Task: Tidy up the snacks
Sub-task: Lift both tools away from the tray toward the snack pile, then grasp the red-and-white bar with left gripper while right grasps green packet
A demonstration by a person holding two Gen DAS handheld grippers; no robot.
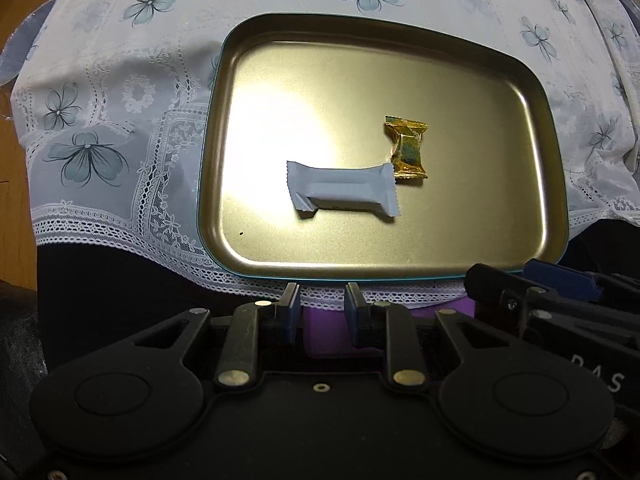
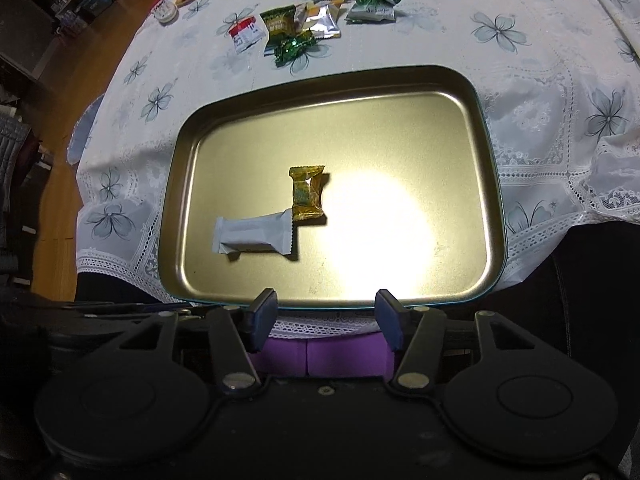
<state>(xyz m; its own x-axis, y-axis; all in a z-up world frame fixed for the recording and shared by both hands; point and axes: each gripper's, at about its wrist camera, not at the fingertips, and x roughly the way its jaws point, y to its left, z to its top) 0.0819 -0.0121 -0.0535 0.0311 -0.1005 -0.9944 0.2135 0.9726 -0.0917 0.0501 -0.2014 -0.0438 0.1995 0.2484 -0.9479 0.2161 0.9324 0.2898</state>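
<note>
A: How do the two grippers stand?

B: Both point down over the near rim of the tray. The left gripper has its fingers parted by a narrow gap with nothing between them. The right gripper has its fingers set wider apart, and it also holds nothing. In the left view the right gripper shows at about 4 o'clock, just beside the left one.

A: And the snacks?

B: Two lie in the gold tray, near its middle. On the left is a white bar wrapper, lying lengthwise across, plain and crimped at both ends. At its 1 o'clock is a gold candy wrapper, stood end-on to it, its lower crimp touching the bar's right end.

A: Anything outside the tray?

B: A loose pile of snacks at 12 o'clock on the flowered tablecloth, well apart from the tray: a red-and-white packet, green ones, a silver one.
</note>
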